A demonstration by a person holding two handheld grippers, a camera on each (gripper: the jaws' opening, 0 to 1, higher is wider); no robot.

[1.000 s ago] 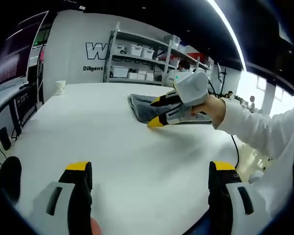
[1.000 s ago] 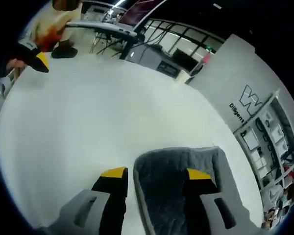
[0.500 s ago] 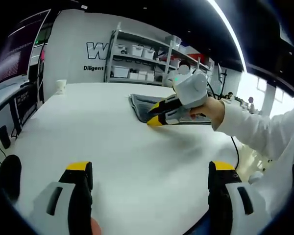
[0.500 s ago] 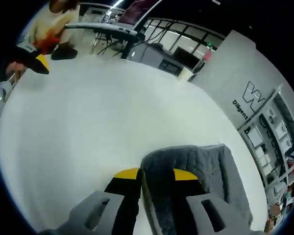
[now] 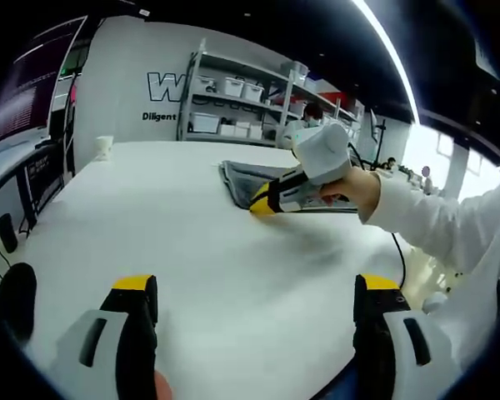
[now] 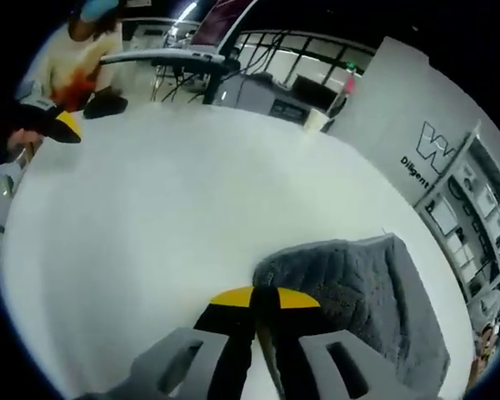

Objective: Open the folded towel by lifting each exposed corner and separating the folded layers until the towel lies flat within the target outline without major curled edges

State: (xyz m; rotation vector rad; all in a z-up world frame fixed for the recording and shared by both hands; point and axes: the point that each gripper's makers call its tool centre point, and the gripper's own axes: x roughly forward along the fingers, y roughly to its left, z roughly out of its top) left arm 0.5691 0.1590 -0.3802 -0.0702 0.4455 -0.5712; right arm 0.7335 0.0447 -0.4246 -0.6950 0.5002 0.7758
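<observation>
**Right gripper pinched on the near towel corner; left held back**

Right gripper [image 6: 265,297]: jaws drawn together, yellow tips meeting on the near corner of the grey towel [image 6: 362,287]. A thin edge of cloth runs between the tips, so it reads as gripping the corner rather than closed on nothing. In the left gripper view the same right gripper [image 5: 264,200] sits low at the towel's [image 5: 243,177] near edge, a hand wrapped round its body.

Left gripper [image 5: 254,300]: jaws spread wide, holding nothing, over bare white table [image 5: 175,233], well apart from the towel.

Towel still folded, lying toward the far side of the table. From the pinched corner the stack extends away and to the right in the right gripper view.

Judgement: the right hand is far nearer and has the corner; lifting and peeling back toward the person, away from the stack, should separate the top layer. No target outline is discernible on the table.
</observation>
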